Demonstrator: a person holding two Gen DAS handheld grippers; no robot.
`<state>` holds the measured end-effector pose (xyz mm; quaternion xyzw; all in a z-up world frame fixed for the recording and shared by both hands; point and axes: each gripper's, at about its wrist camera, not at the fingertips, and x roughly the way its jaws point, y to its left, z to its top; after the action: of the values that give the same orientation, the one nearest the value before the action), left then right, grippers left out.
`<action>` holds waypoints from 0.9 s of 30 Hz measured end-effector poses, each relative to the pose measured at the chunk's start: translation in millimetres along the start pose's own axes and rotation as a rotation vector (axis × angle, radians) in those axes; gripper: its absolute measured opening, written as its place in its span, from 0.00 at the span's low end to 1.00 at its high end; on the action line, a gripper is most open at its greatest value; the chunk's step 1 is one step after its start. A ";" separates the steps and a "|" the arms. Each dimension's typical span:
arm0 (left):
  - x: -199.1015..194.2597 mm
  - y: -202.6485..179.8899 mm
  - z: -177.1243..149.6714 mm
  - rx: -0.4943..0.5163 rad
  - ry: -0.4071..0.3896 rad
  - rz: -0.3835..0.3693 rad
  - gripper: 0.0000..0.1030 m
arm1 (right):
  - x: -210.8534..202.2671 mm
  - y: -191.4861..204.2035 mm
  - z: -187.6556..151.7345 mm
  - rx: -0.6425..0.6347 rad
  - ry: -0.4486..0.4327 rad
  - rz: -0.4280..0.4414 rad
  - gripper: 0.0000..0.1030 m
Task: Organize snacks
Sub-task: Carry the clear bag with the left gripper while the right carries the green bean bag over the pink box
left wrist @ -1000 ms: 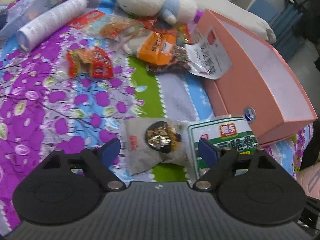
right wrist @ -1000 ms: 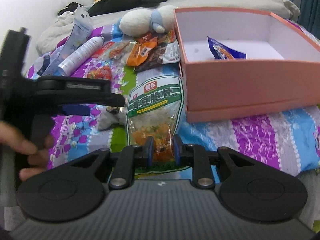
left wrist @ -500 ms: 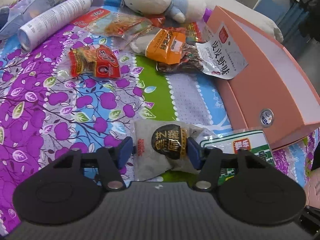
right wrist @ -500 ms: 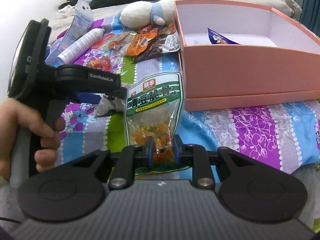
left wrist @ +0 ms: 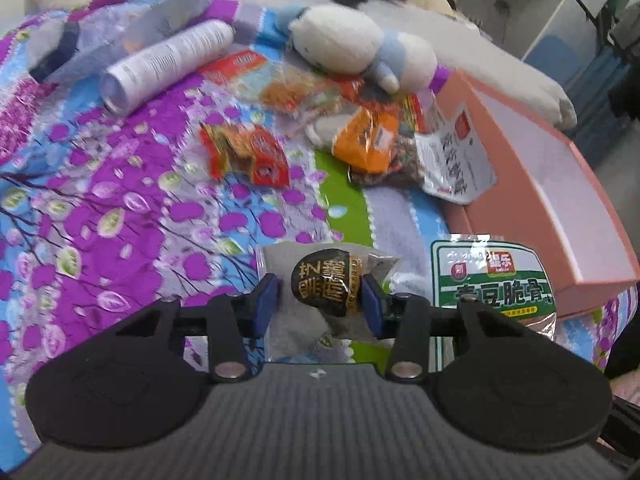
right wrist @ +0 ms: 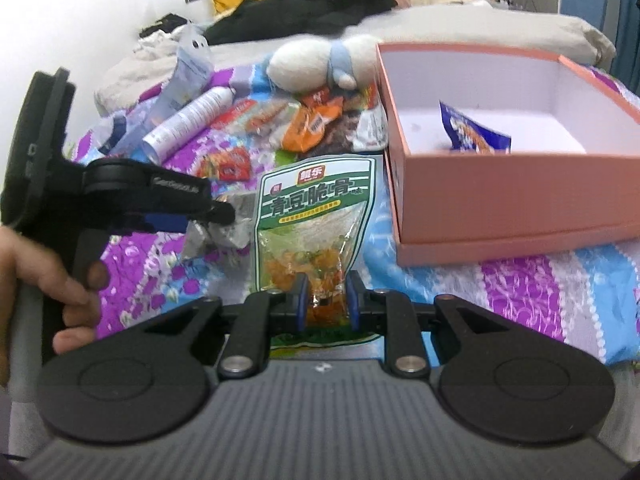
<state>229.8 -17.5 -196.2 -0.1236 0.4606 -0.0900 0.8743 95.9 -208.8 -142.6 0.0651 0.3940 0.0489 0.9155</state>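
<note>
My left gripper is shut on a small grey snack packet with a black and gold label, held just above the bedspread. It also shows in the right wrist view under the left gripper. My right gripper is shut on the bottom of a green and white snack bag, which stands upright; the bag also shows in the left wrist view. A pink open box lies to the right, with a blue snack bag inside.
More snack packets lie on the flowered bedspread: a red one, an orange one, a white pouch. A white spray can and a plush toy lie behind them. The pink box is at the right.
My left gripper has closed on the grey packet and lifted it. My right gripper has raised the green bag upright.
</note>
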 end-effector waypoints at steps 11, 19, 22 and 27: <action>-56.7 -42.5 57.4 0.065 -0.144 -0.058 0.49 | -25.9 -7.5 60.8 0.000 -0.160 -0.006 0.21; -76.9 -90.3 100.5 0.102 -0.224 -0.132 0.49 | -43.7 -29.3 112.1 -0.002 -0.274 -0.053 0.22; -78.0 -110.8 113.0 0.109 -0.236 -0.169 0.49 | -47.7 -44.9 126.7 0.014 -0.298 -0.072 0.22; -70.7 -147.8 126.8 0.138 -0.242 -0.210 0.49 | -49.3 -74.5 141.6 0.038 -0.318 -0.117 0.22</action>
<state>288.7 -122.3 -27.5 -0.1207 0.3291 -0.1967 0.9157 168.0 -300.7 -22.6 0.0664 0.2483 -0.0230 0.9661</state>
